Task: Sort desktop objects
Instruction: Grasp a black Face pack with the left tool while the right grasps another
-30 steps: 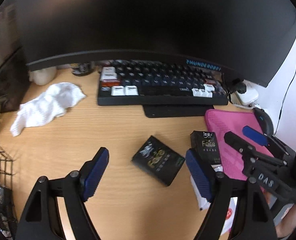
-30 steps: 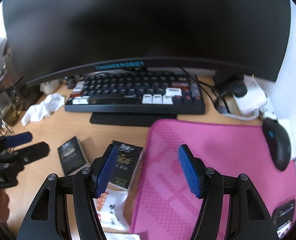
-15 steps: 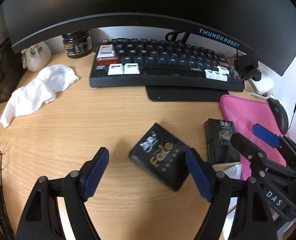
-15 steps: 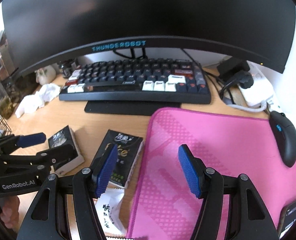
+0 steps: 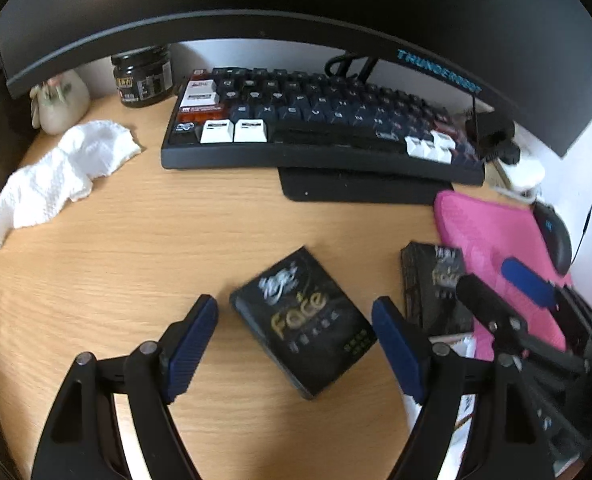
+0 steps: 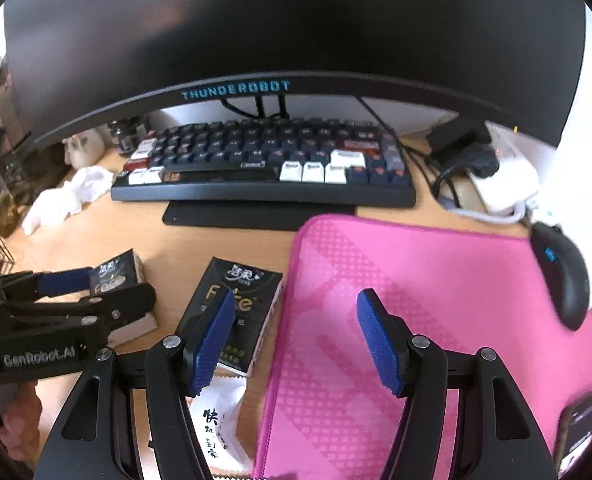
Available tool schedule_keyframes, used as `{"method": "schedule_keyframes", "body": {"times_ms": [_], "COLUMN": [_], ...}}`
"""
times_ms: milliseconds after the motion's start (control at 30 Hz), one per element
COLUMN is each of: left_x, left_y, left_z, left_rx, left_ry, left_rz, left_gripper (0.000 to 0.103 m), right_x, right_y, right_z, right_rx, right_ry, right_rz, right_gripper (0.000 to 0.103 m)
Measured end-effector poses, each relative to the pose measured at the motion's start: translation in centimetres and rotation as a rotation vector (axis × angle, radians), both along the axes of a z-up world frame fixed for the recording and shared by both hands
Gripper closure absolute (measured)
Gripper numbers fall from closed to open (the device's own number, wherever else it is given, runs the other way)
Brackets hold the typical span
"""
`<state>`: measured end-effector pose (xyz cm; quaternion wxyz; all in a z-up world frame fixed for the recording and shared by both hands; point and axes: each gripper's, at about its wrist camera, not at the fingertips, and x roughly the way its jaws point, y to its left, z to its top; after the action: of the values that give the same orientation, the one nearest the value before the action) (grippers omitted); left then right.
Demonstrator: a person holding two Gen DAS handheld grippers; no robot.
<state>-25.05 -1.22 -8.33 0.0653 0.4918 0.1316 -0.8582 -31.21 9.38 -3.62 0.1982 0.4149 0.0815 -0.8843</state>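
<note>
A black "Face" tissue pack (image 5: 302,320) lies flat on the wooden desk (image 5: 156,248), at an angle. My left gripper (image 5: 296,344) is open and straddles it; both blue pads stand clear of its sides. In the right wrist view the same pack (image 6: 116,276) shows between the left gripper's (image 6: 116,286) fingers. A second black tissue pack (image 6: 232,304) lies beside the pink mouse mat (image 6: 436,280). My right gripper (image 6: 296,340) hangs open above that pack's right edge and the mat's left edge, holding nothing. From the left wrist view the right gripper (image 5: 484,276) partly hides this second pack (image 5: 432,284).
A keyboard (image 5: 316,132) sits under a curved monitor (image 6: 296,32). A white cloth (image 5: 60,172), a figurine (image 5: 58,104) and a dark jar (image 5: 142,76) stand back left. A mouse (image 6: 564,276), a power strip (image 6: 504,184), a phone (image 6: 580,424) and a white sachet (image 6: 216,412) lie nearby.
My left gripper has come down and forward, so the tissue pack now lies between its fingers instead of ahead of them. The right gripper has stayed about where it was.
</note>
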Motion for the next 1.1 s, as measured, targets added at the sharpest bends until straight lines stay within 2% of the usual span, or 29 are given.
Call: {"method": "schedule_keyframes", "body": {"times_ms": [200, 333, 367, 400, 433, 667, 800, 833, 900, 967, 1100], "left_x": [1.1, 0.8, 0.6, 0.5, 0.6, 1.5, 0.9, 0.9, 0.9, 0.8, 0.7], "left_y": [-0.8, -0.8, -0.8, -0.8, -1.2, -1.9, -2.1, -2.1, -2.2, -1.9, -1.7], "left_z": [0.0, -0.3, -0.6, -0.9, -1.1, -1.0, -1.0, -1.0, -0.8, -0.2, -0.1], "left_rx": [-0.033, -0.102, -0.107, -0.151, -0.159, -0.158, -0.158, -0.158, -0.164, -0.164, -0.162], "left_ry": [-0.006, 0.003, -0.008, -0.012, -0.014, 0.008, 0.012, 0.011, 0.033, 0.056, 0.051], "left_rz": [0.019, 0.026, 0.027, 0.044, 0.081, 0.097, 0.048, 0.045, 0.034, 0.006, -0.009], "left_gripper": [0.021, 0.021, 0.015, 0.009, 0.000, 0.000, 0.001, 0.002, 0.018, 0.050, 0.051], "right_x": [0.6, 0.2, 0.1, 0.0, 0.0, 0.2, 0.0, 0.0, 0.1, 0.0, -0.1], "right_y": [-1.2, -1.9, -1.9, -1.9, -1.8, -2.1, -2.4, -2.4, -2.6, -2.4, -2.6], "right_z": [0.0, -0.6, -0.6, -0.6, -0.7, -0.9, -1.3, -1.3, -1.4, -1.5, -1.5], "right_rx": [-0.005, -0.005, -0.017, -0.019, -0.019, -0.060, -0.080, -0.068, -0.059, -0.066, -0.053], "right_ry": [0.005, -0.005, -0.009, -0.008, -0.007, -0.017, -0.054, -0.046, -0.044, -0.052, -0.043], "right_rz": [0.037, 0.026, 0.025, 0.021, 0.019, 0.040, 0.048, 0.042, 0.039, 0.043, 0.048], "right_gripper": [0.041, 0.040, 0.040, 0.039, 0.039, 0.038, 0.036, 0.033, 0.029, 0.029, 0.029]}}
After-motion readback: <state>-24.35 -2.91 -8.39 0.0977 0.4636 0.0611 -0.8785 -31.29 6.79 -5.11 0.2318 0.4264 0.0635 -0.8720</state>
